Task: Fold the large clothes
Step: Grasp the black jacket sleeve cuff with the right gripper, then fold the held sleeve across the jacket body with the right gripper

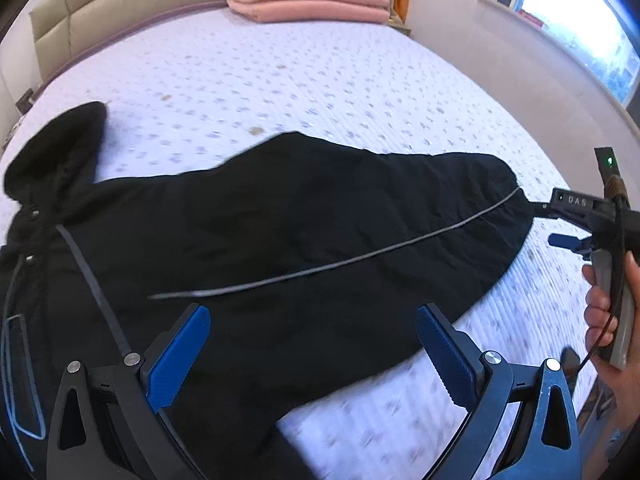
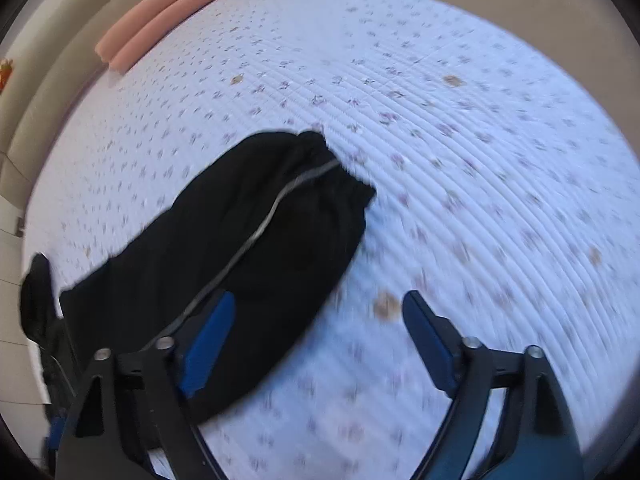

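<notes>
A large black hooded jacket with a grey zipper line lies spread across the bed, hood at the left, hem at the right. My left gripper is open and empty, just above the jacket's near edge. The right gripper shows in the left wrist view beside the jacket's hem end. In the right wrist view the jacket lies to the left; my right gripper is open and empty, its left finger over the black cloth, its right finger over the sheet.
The bed has a white quilted sheet with small flowers. A folded pink blanket lies at the far edge by the beige headboard. A window and sill are at the right.
</notes>
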Action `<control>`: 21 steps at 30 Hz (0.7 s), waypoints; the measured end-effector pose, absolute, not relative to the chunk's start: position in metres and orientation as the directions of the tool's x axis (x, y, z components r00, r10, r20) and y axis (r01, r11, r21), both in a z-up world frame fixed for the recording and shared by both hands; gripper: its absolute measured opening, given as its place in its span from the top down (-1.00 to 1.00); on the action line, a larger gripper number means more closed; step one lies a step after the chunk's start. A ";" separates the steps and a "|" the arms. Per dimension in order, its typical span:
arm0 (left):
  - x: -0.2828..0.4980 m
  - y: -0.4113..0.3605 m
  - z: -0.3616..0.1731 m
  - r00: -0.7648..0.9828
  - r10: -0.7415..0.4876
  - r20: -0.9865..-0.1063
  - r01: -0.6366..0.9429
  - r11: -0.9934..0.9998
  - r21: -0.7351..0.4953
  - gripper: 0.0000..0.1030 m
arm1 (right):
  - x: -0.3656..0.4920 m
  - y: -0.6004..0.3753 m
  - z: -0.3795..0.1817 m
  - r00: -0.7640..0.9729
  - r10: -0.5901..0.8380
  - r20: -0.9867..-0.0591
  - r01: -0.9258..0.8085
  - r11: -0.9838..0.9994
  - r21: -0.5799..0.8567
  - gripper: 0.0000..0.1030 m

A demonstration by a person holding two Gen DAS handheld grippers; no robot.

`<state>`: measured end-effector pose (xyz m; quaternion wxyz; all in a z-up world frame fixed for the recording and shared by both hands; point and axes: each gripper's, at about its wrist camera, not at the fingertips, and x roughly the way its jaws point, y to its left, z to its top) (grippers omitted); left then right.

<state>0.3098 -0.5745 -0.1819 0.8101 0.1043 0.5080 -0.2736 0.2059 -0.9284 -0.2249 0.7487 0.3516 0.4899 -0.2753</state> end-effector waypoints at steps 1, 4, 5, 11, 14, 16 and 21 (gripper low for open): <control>0.312 -0.586 -0.187 0.334 -0.330 -0.883 0.549 0.829 -0.103 -0.99 | 0.209 -0.940 -0.231 0.379 -0.040 -0.924 0.757 0.589 0.285 -0.52; 0.316 -0.607 -0.197 0.342 -0.314 -0.886 0.554 0.829 -0.080 -0.98 | 0.213 -0.969 -0.246 0.435 0.025 -0.900 0.754 0.536 0.379 -0.39; 0.318 -0.614 -0.200 0.345 -0.311 -0.886 0.557 0.827 -0.074 -0.98 | 0.213 -0.978 -0.250 0.460 0.040 -0.887 0.750 0.517 0.412 -0.39; 0.326 -0.647 -0.221 0.313 -0.288 -0.905 0.572 0.818 -0.062 -0.75 | 0.221 -0.986 -0.266 0.564 0.128 -0.816 0.685 0.480 0.548 -0.29; 0.328 -0.661 -0.230 0.281 -0.281 -0.918 0.582 0.810 -0.070 -0.49 | 0.235 -0.984 -0.264 0.564 0.146 -0.813 0.656 0.518 0.549 0.16; 0.331 -0.669 -0.233 0.267 -0.280 -0.922 0.588 0.806 -0.074 -0.24 | 0.239 -0.984 -0.260 0.570 0.164 -0.805 0.643 0.521 0.561 0.44; 0.325 -0.686 -0.228 0.216 -0.335 -0.917 0.636 0.761 -0.128 0.27 | 0.214 -0.959 -0.197 0.604 0.050 -0.795 0.595 0.635 0.492 0.56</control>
